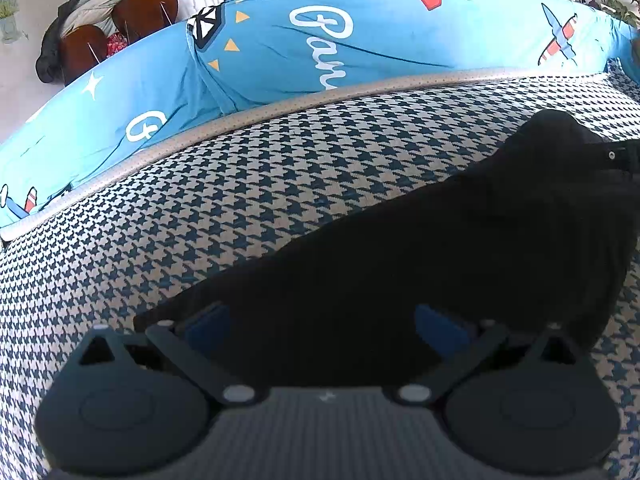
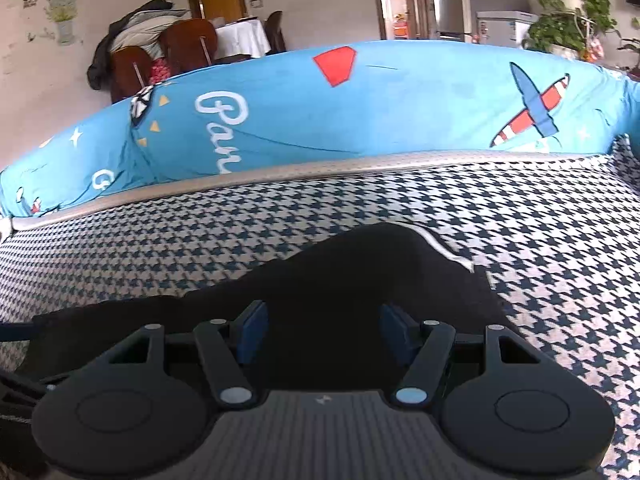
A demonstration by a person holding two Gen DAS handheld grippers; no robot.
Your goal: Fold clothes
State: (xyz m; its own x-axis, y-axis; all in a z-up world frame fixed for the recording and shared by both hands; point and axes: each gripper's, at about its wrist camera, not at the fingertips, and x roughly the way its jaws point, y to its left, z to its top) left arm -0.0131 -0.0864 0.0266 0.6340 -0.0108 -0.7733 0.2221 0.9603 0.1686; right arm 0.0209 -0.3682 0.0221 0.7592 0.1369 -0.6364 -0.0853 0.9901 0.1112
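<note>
STEP: grasp garment edge; pinch one layer only, both grippers level before lifting | LEFT: gripper wide, nothing pinched, black garment directly under and ahead of pads | RIGHT: gripper half-wide, empty, garment beneath, white-trimmed edge ahead-right | FAR: sofa seat under all, blue cover behind.

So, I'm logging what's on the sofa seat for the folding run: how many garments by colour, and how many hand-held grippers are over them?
Black garment: 1
Hand-held grippers: 2, the left hand-held gripper and the right hand-held gripper, both open above the garment
Total: 3
</note>
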